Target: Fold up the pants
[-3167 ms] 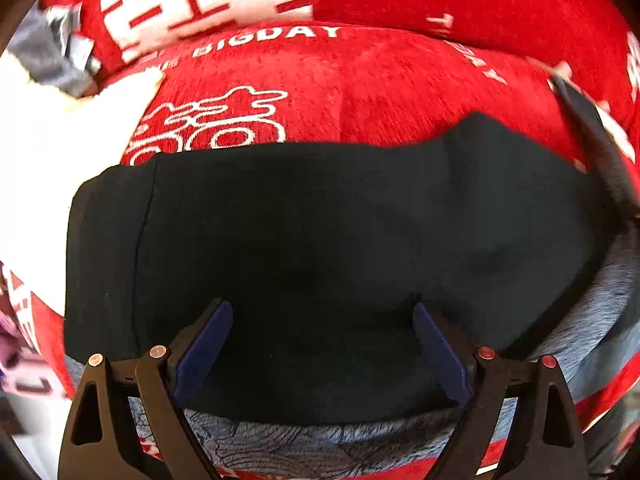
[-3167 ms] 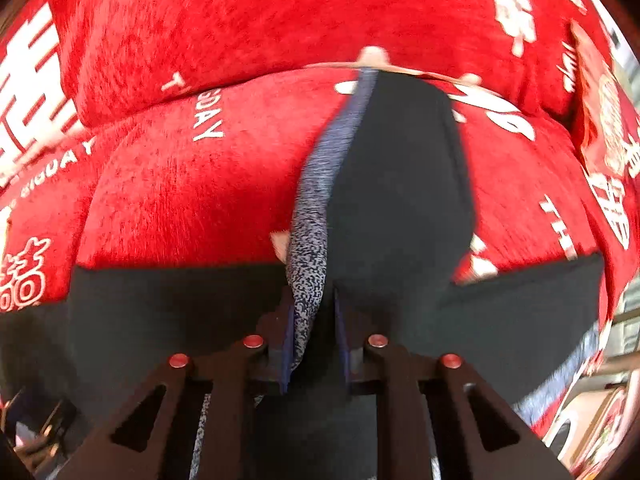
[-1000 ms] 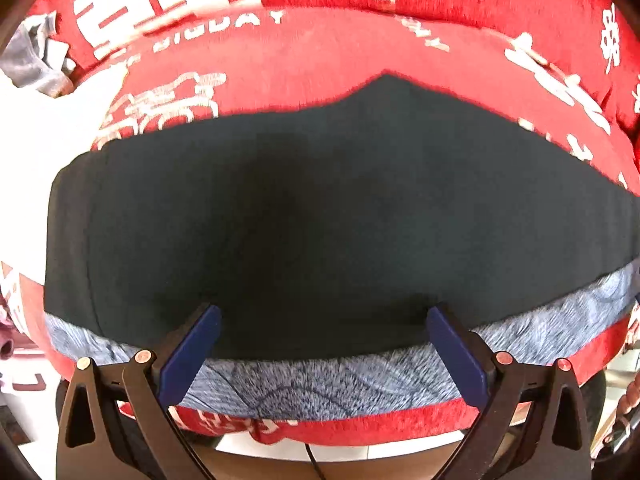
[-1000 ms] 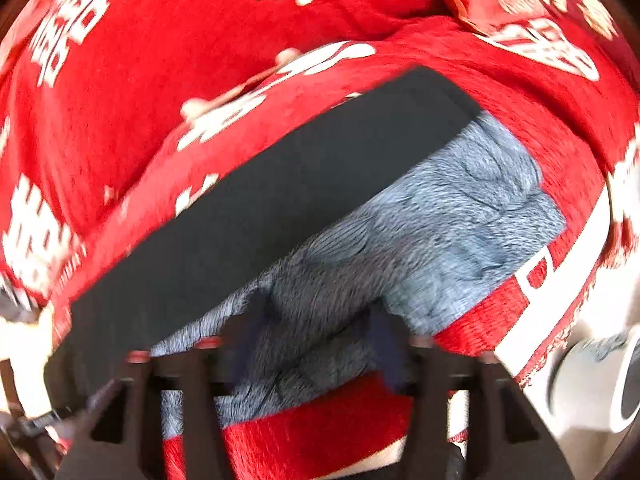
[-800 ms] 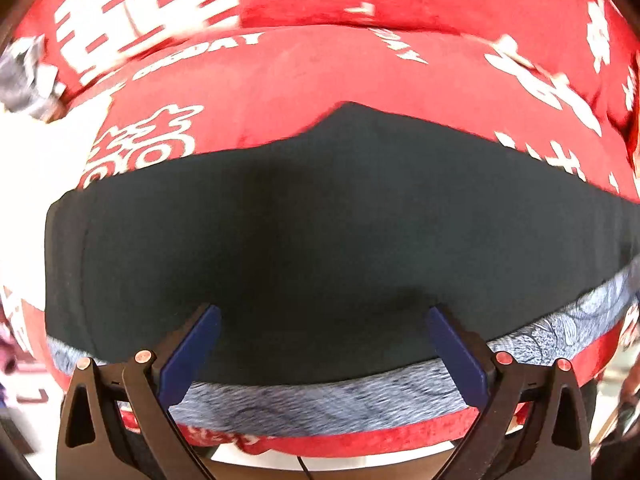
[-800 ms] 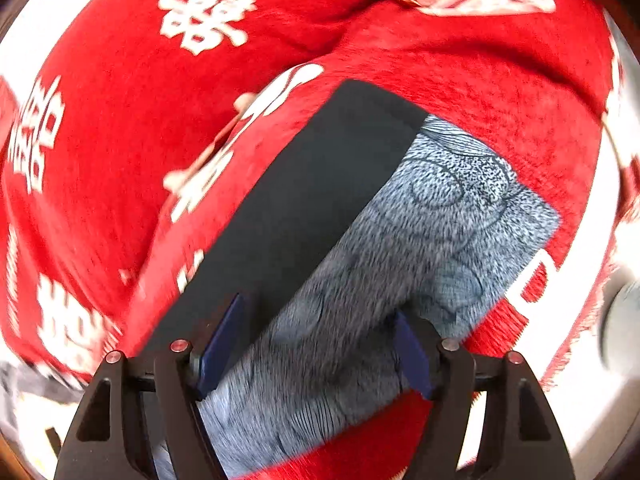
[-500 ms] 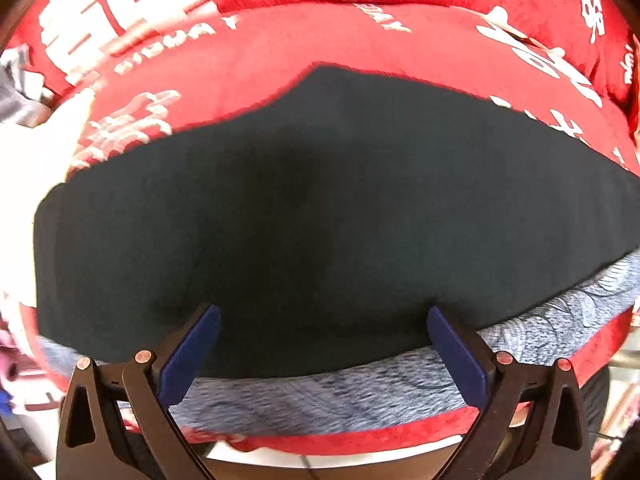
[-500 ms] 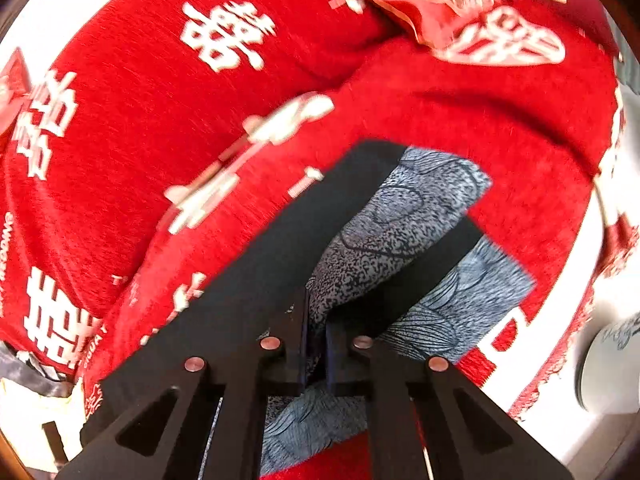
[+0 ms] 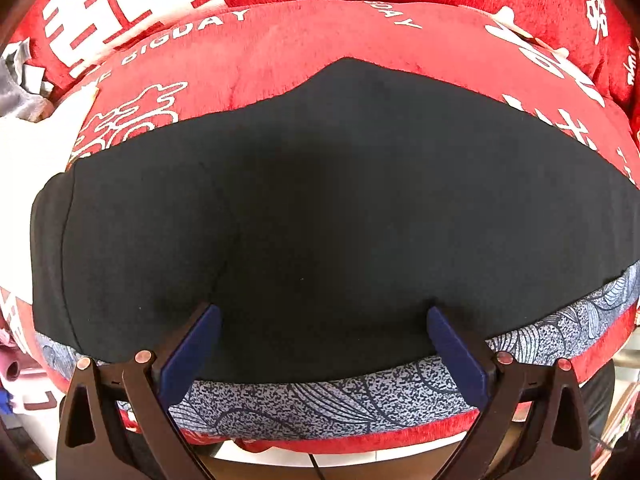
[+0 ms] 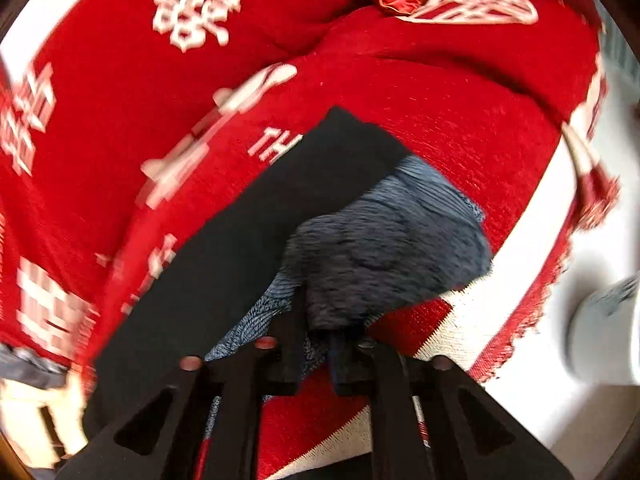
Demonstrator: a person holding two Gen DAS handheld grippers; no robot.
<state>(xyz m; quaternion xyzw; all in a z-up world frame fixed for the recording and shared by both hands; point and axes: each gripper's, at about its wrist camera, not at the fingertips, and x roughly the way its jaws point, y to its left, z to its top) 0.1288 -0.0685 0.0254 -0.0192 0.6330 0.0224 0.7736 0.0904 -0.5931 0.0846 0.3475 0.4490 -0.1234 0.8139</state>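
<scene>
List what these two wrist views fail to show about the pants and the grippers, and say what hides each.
- Right wrist view: motion blur hides whether the opening right gripper still pinches the pants.
- Left wrist view: the frame edge cuts off the pants' right end.
- Left gripper: open above the fabric; contact unclear.

white "bigday" lettering and large double-happiness characters stand on the red sofa cover (image 9: pixel 280 52)

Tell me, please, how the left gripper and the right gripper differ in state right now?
The left gripper stands wide open above the flat pants, nothing between its fingers; the right gripper is nearly closed, its jaws opening, with the grey patterned cloth of the pants between them. The left view is sharp; the right view is blurred. Both point down at the same pants on the red cover.
</scene>
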